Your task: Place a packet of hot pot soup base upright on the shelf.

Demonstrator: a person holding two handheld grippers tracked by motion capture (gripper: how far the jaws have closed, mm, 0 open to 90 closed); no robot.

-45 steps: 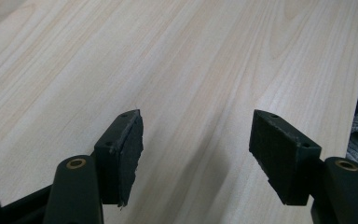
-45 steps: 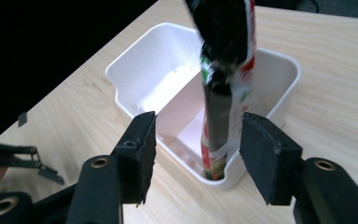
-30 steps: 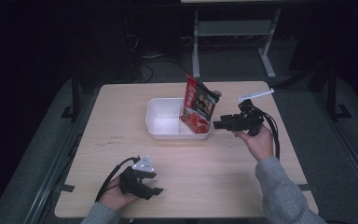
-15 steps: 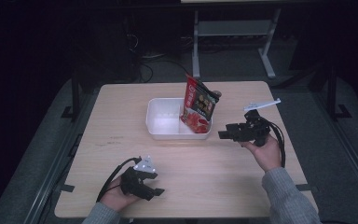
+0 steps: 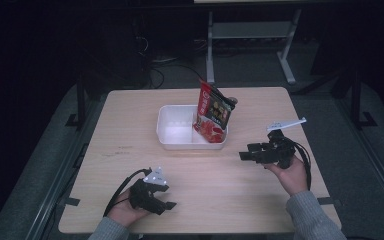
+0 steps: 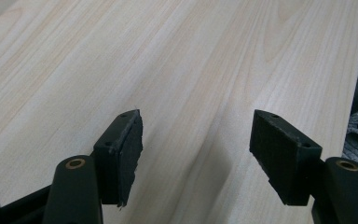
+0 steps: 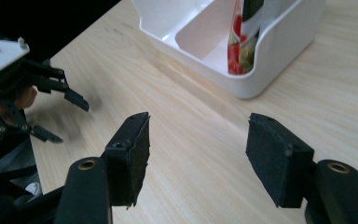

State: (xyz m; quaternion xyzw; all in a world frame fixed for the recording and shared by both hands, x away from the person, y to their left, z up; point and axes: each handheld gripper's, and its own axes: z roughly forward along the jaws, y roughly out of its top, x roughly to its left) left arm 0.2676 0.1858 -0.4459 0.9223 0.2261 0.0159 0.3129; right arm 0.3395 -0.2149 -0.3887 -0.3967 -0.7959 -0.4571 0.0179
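A white two-compartment tray point(image 5: 176, 134) sits at the table's middle. A red snack bag point(image 5: 213, 112) stands upright in its right compartment, leaning on the far wall. My right gripper point(image 5: 244, 155) hovers to the right of the tray and nearer the front, pointing left. Its jaws have just been opening and nothing is between them. In the right gripper view, the right gripper point(image 7: 198, 149) faces bare wood, with the tray point(image 7: 279, 51) and bag point(image 7: 239, 51) beyond. My left gripper point(image 5: 168, 205) rests open near the front edge; in its own view the left gripper point(image 6: 198, 144) holds nothing.
The wooden table point(image 5: 125, 150) has bare surface around the tray. The left gripper's cable point(image 5: 122, 187) loops beside the left hand. A metal stand point(image 5: 250, 45) and dark floor lie beyond the far edge.
My right gripper has drawn back from the bag, moving right, toward the front and lower. The bag stays standing in the tray. The left hand has not moved.
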